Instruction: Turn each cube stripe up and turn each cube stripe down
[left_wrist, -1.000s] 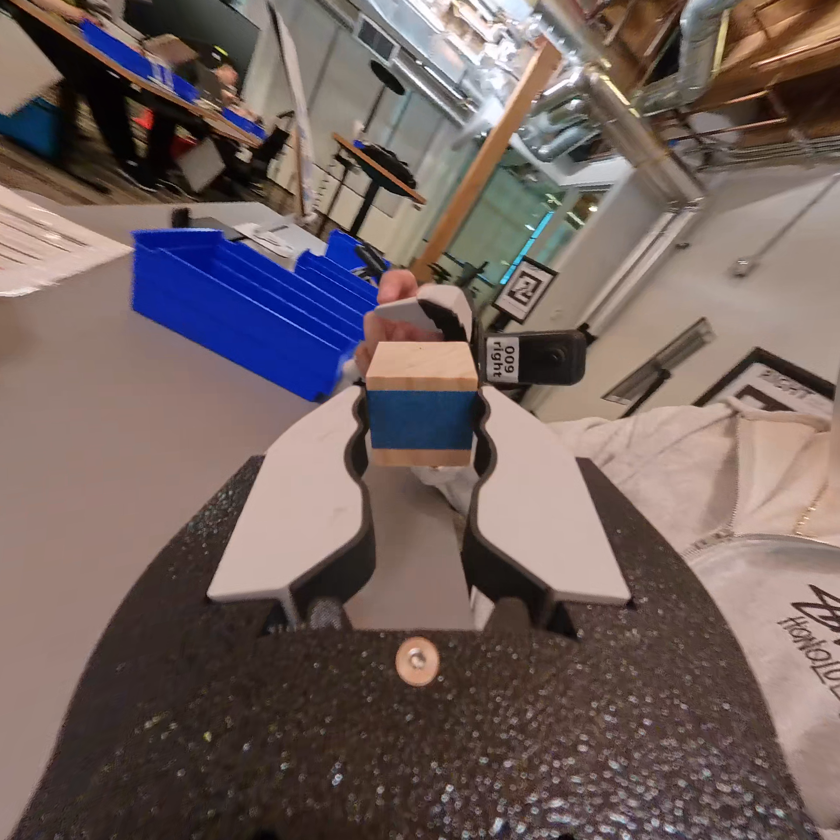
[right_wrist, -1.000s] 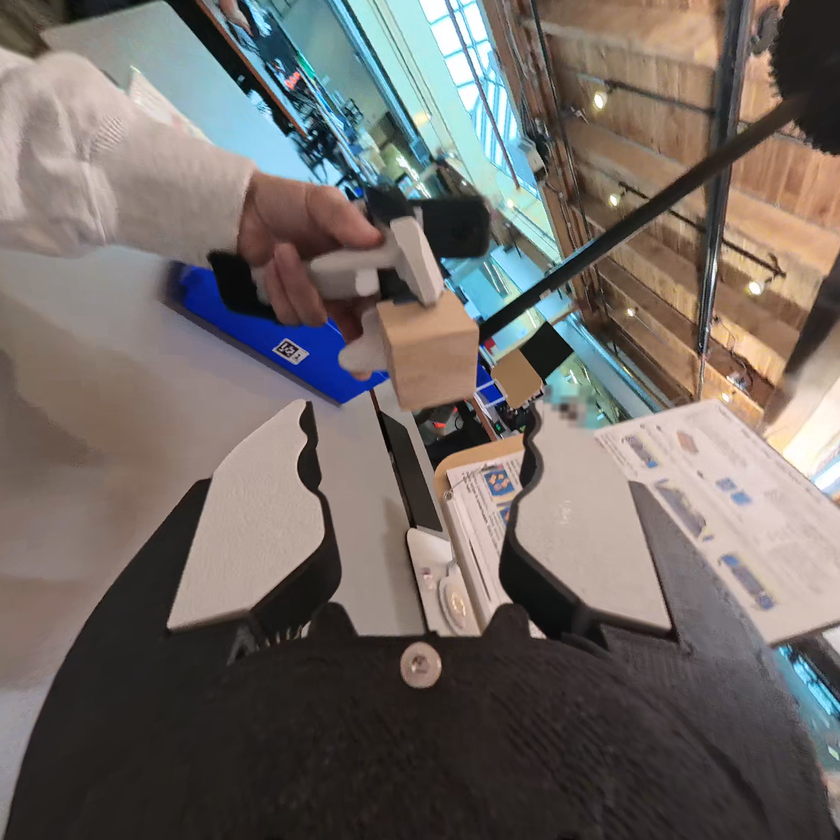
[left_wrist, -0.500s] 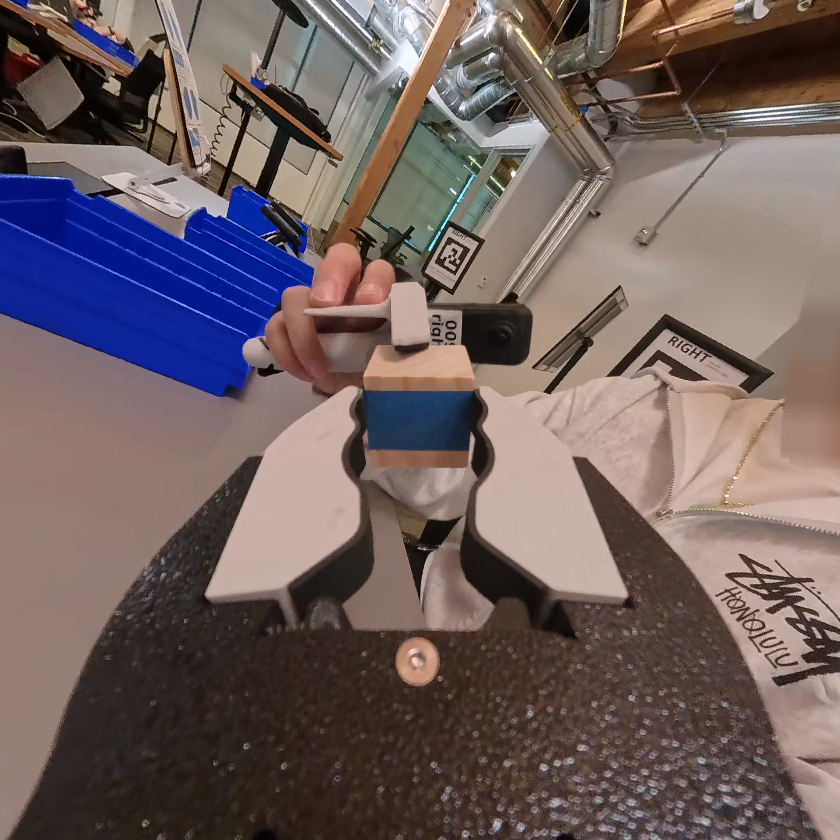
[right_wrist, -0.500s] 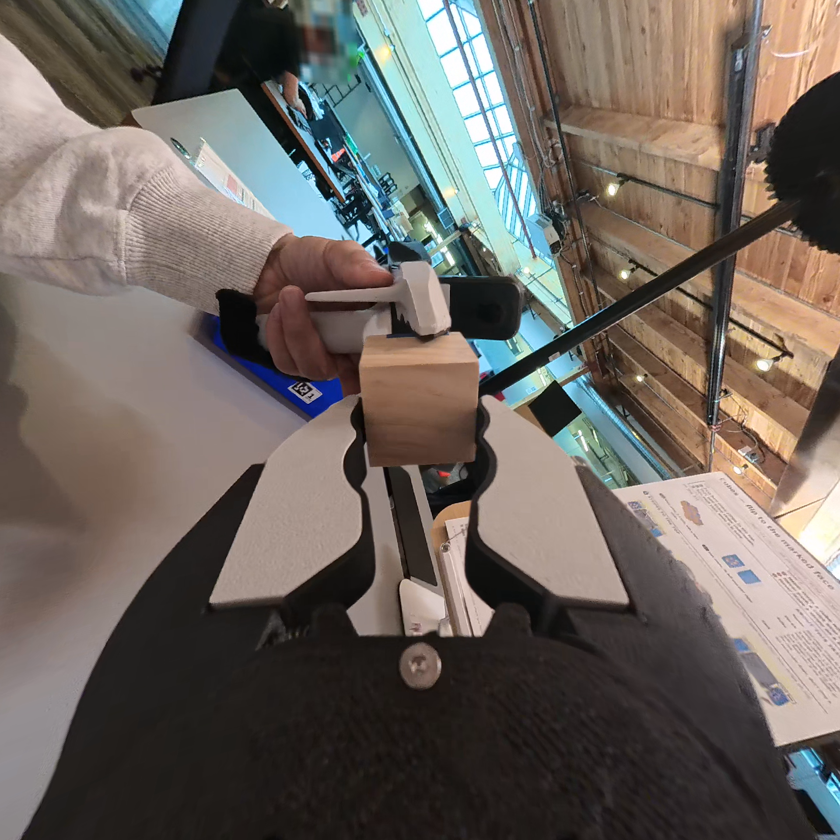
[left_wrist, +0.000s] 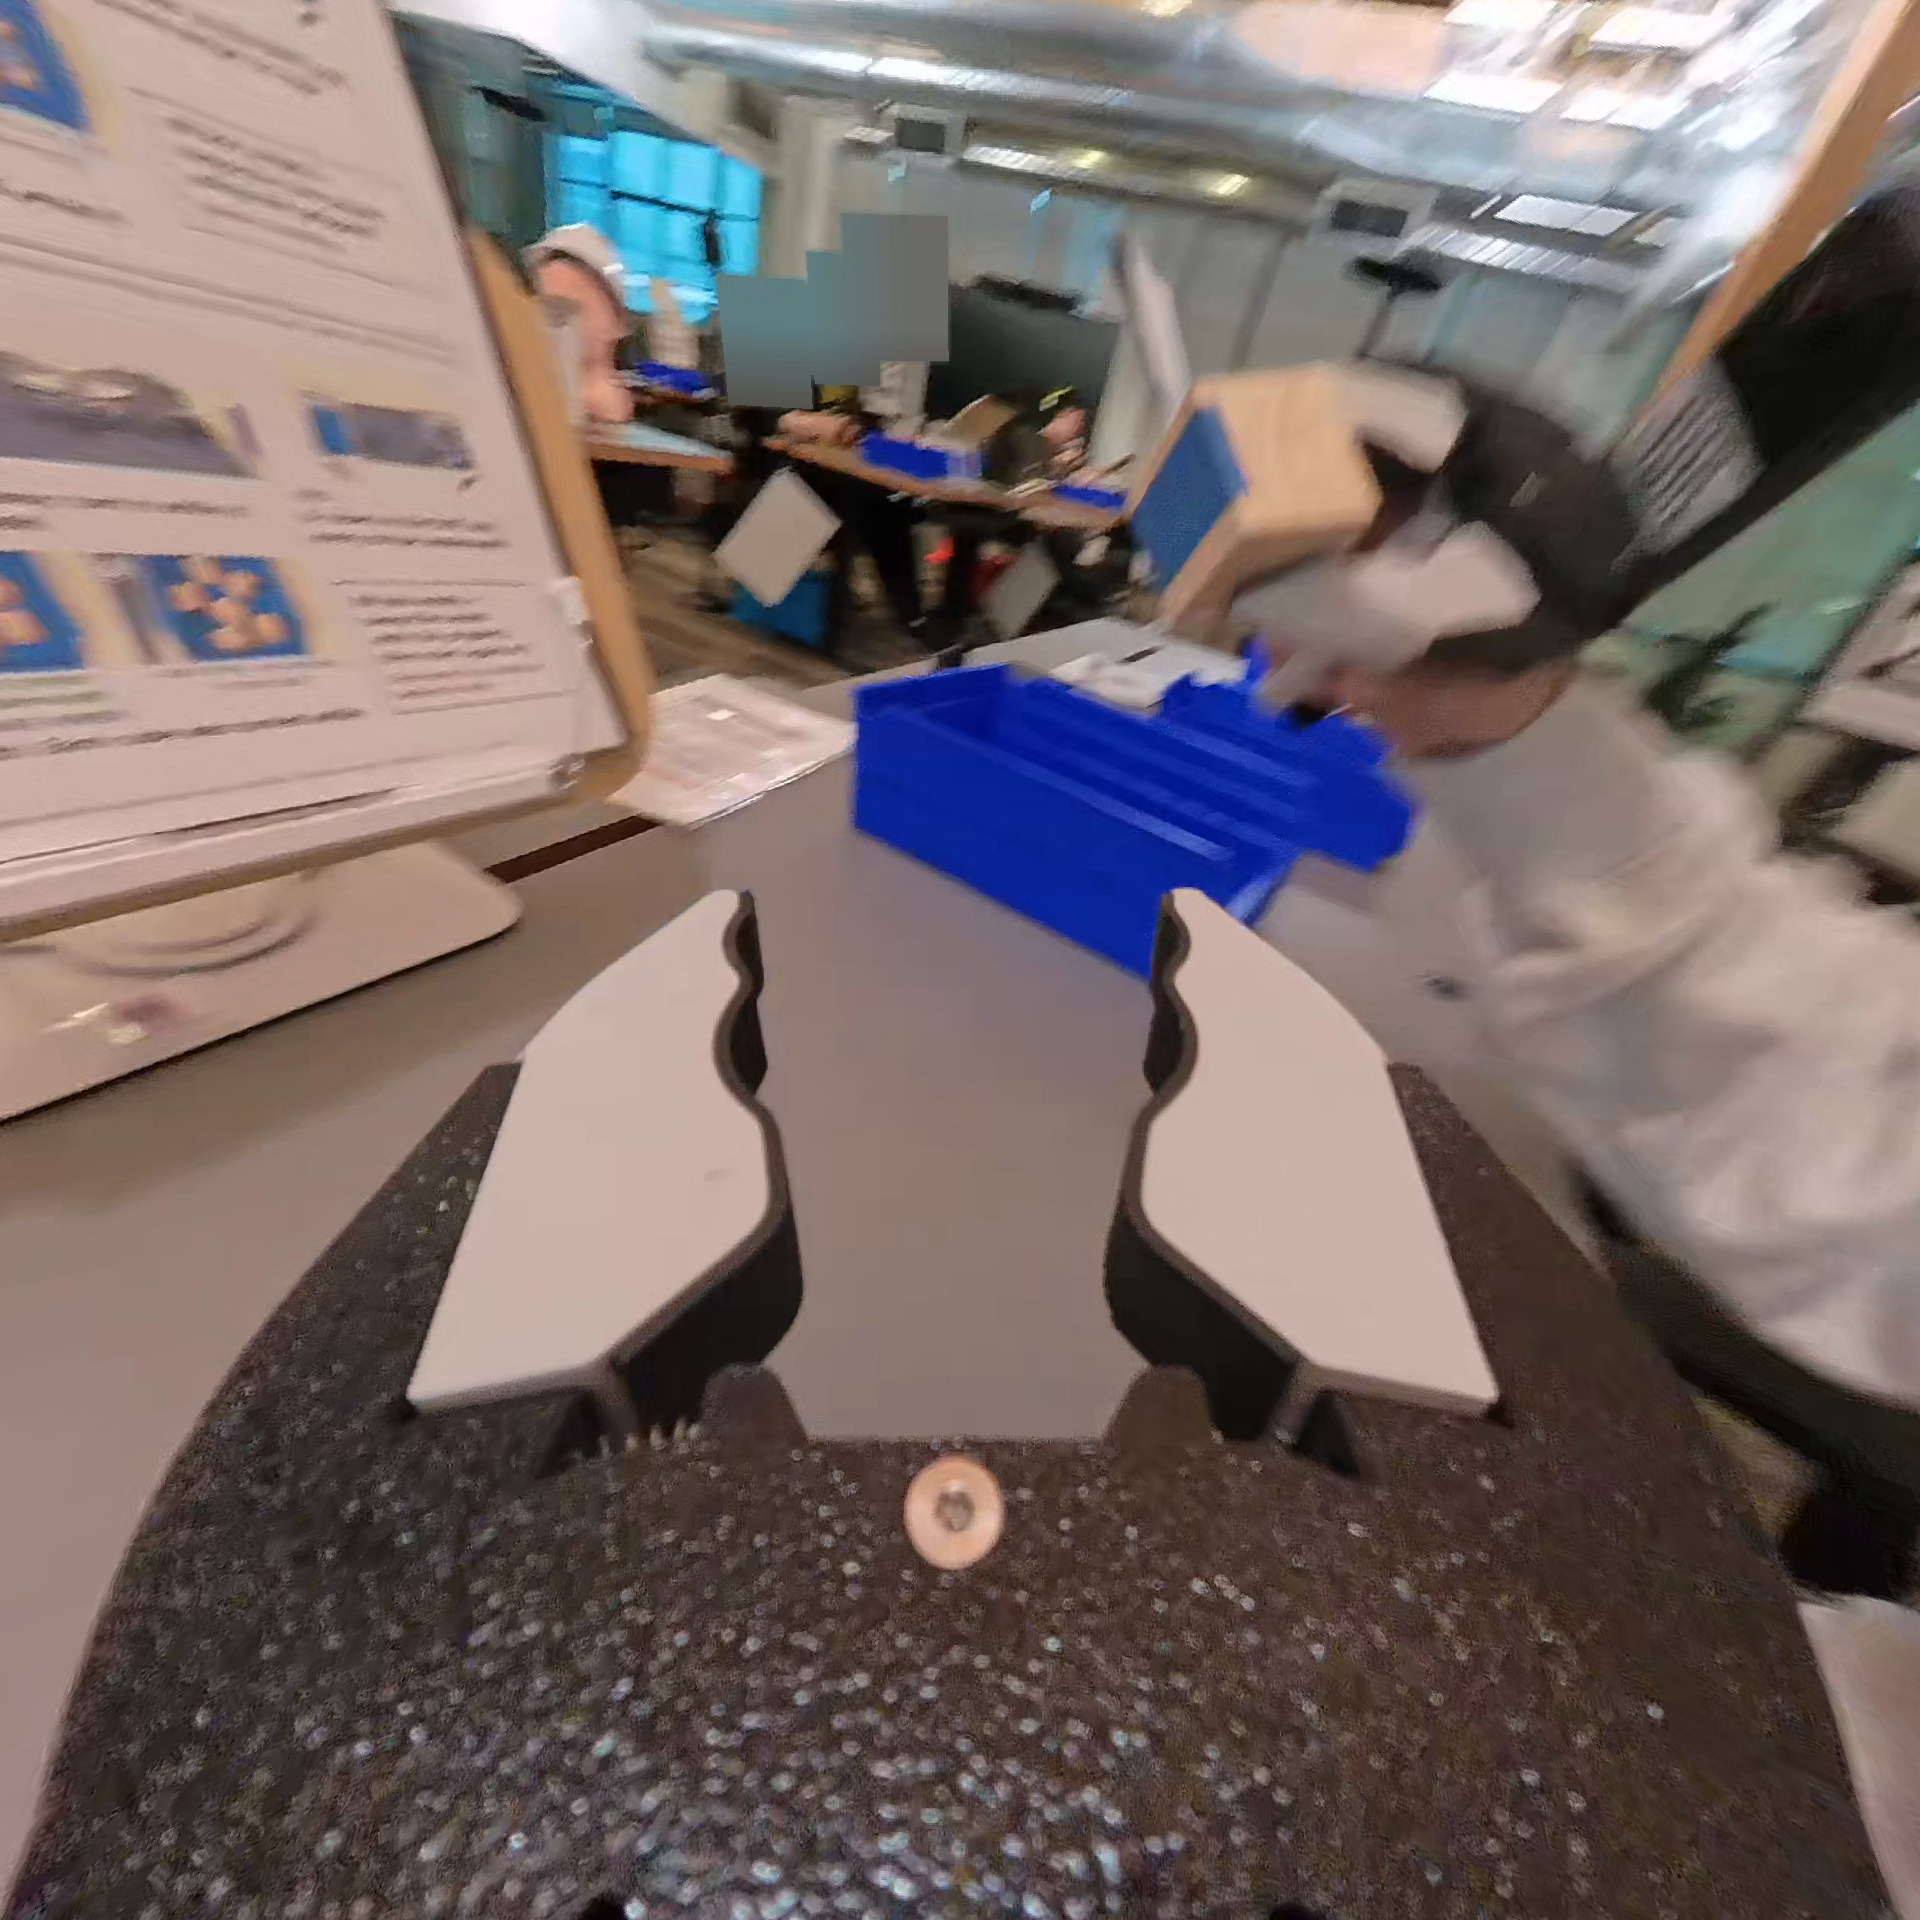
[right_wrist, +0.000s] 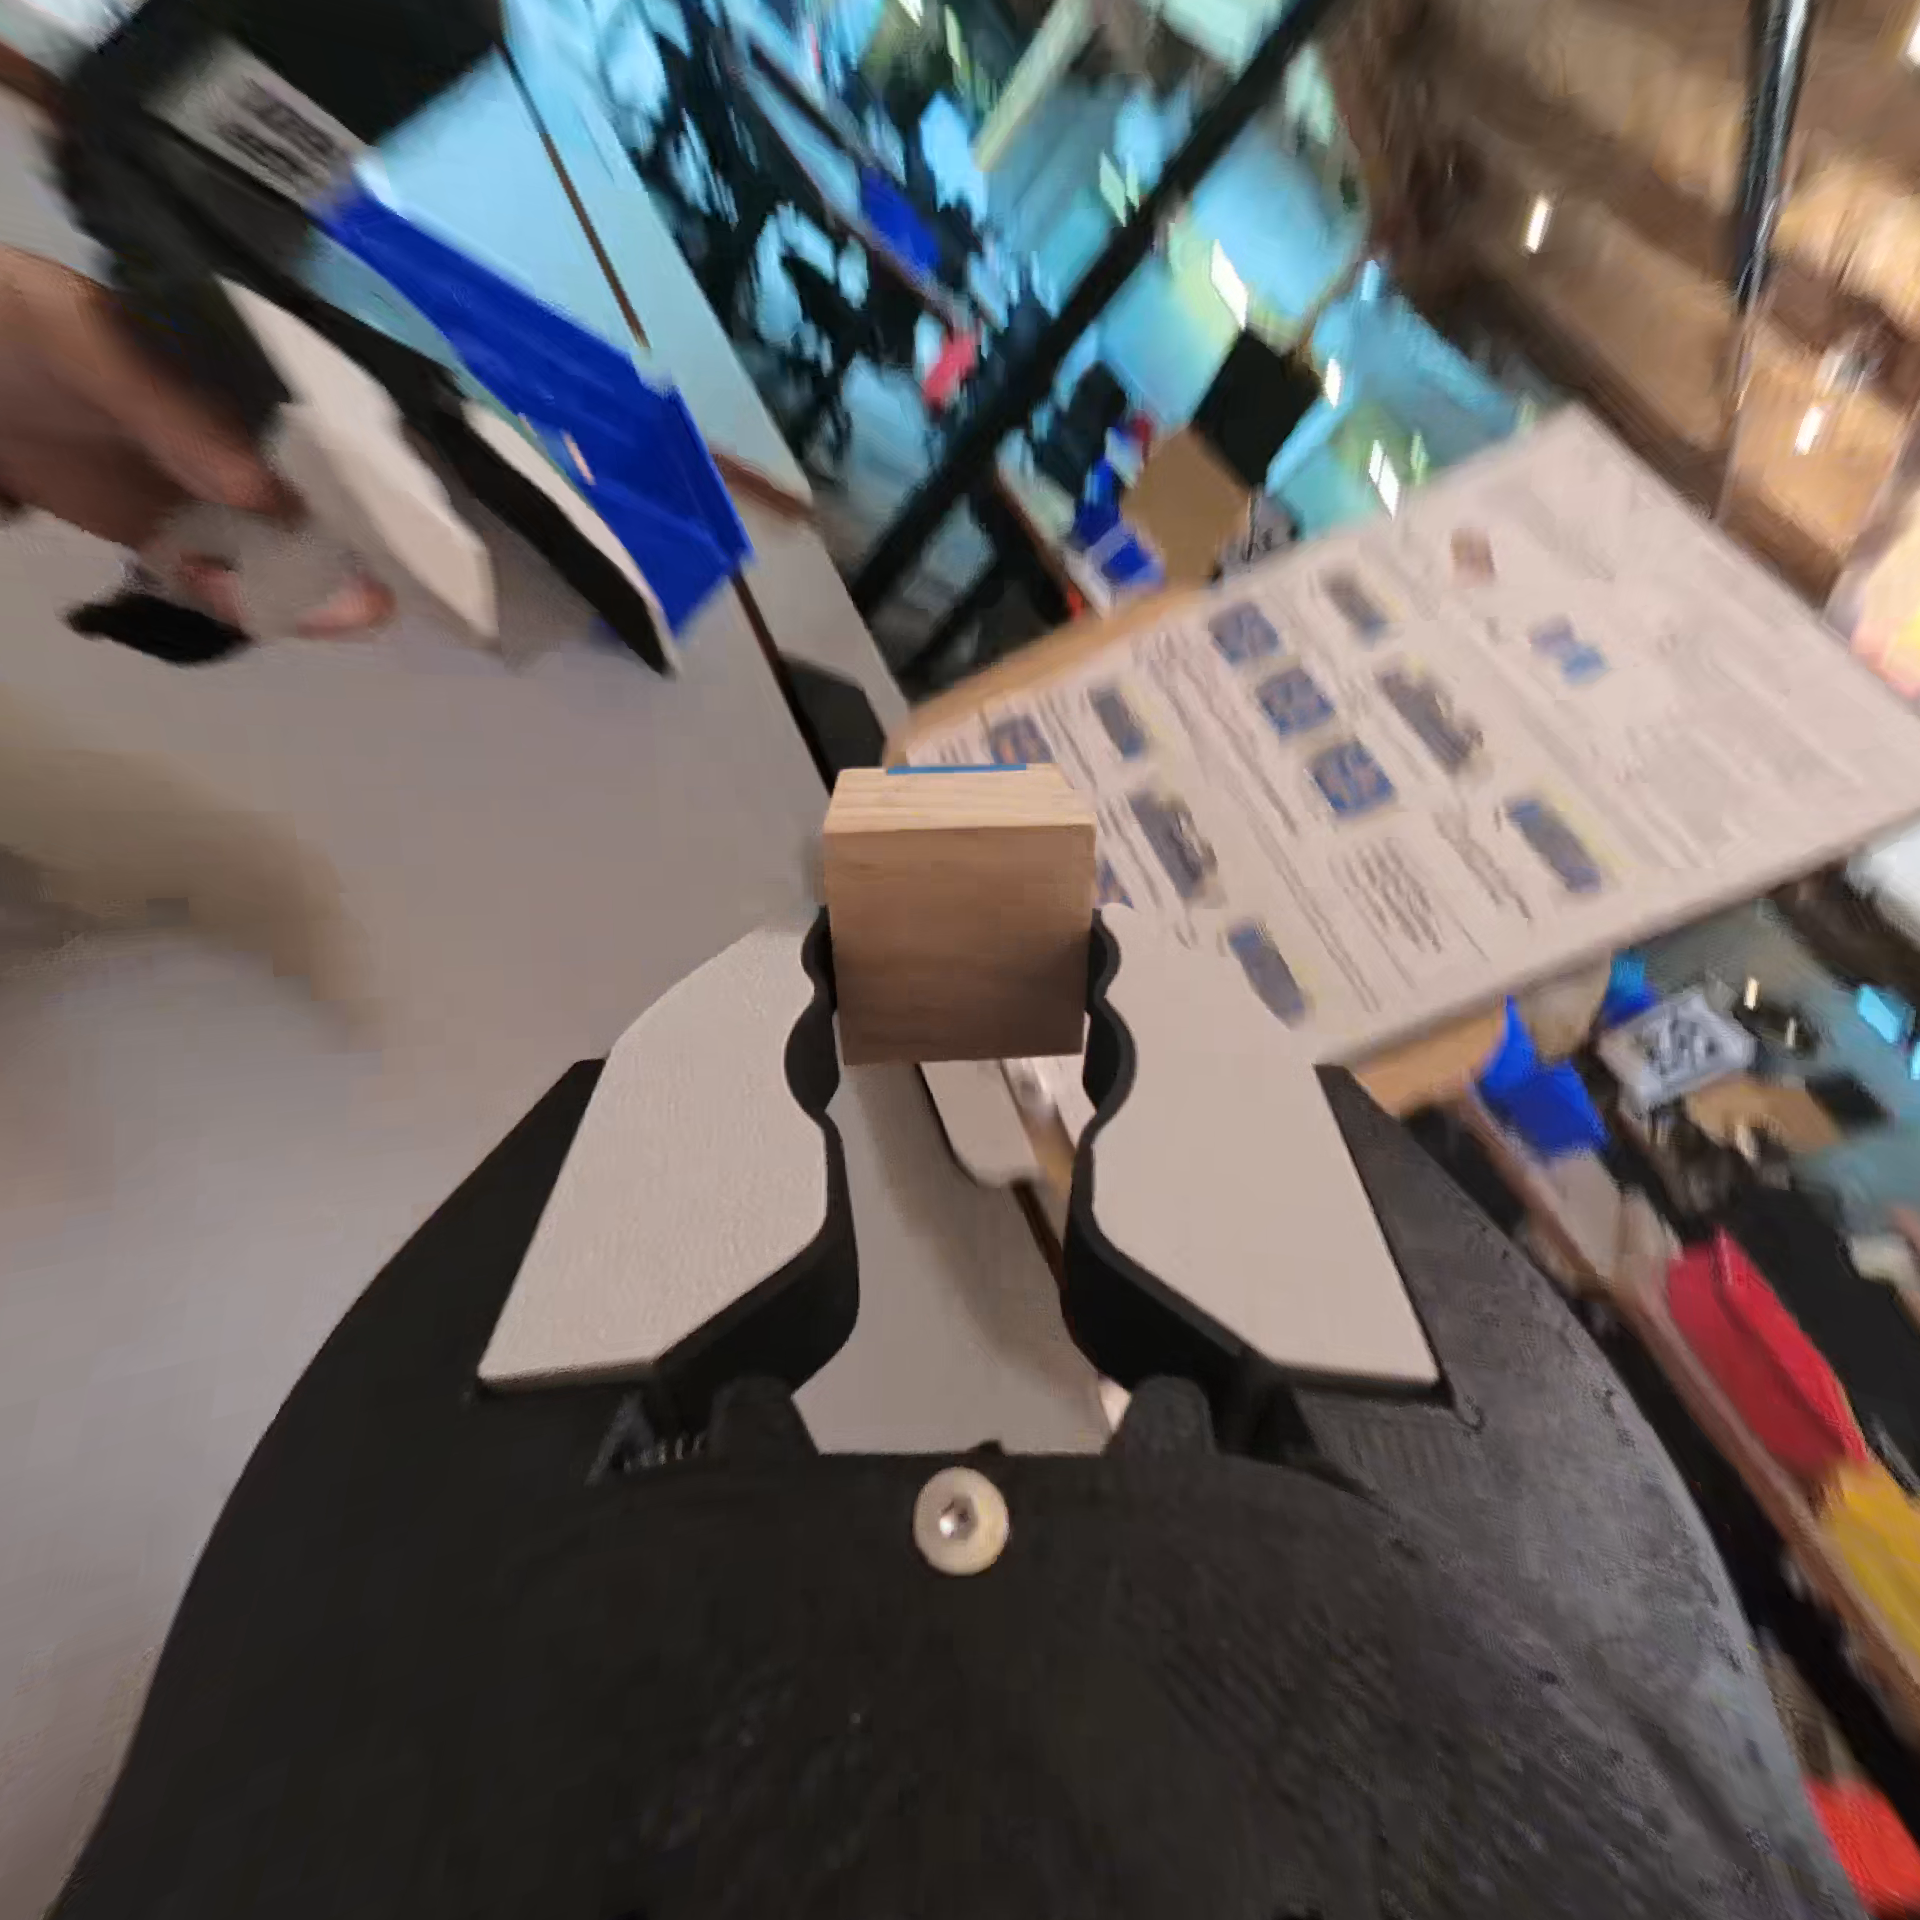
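My right gripper (right_wrist: 961, 935) is shut on a plain wooden cube (right_wrist: 961, 914) and holds it in the air. A thin blue stripe (right_wrist: 956, 770) shows along the cube's far top edge. In the left wrist view the same cube (left_wrist: 1273, 468) shows at the upper right with its blue stripe face (left_wrist: 1184, 499) turned left, held in the right gripper (left_wrist: 1340, 509). My left gripper (left_wrist: 956, 914) is open and empty above the grey table (left_wrist: 935, 1143). It also shows blurred in the right wrist view (right_wrist: 566, 623), held by a hand (right_wrist: 94, 416).
A blue divided bin (left_wrist: 1091, 790) stands on the table ahead of the left gripper, also in the right wrist view (right_wrist: 582, 416). A tilted instruction board (left_wrist: 260, 416) on a white base (left_wrist: 208, 966) stands at the left. A person's white sleeve (left_wrist: 1610, 987) is at the right.
The cube has passed from my left gripper to my right. The right gripper shut on it, the left opened and swung away. Both views are blurred by motion.
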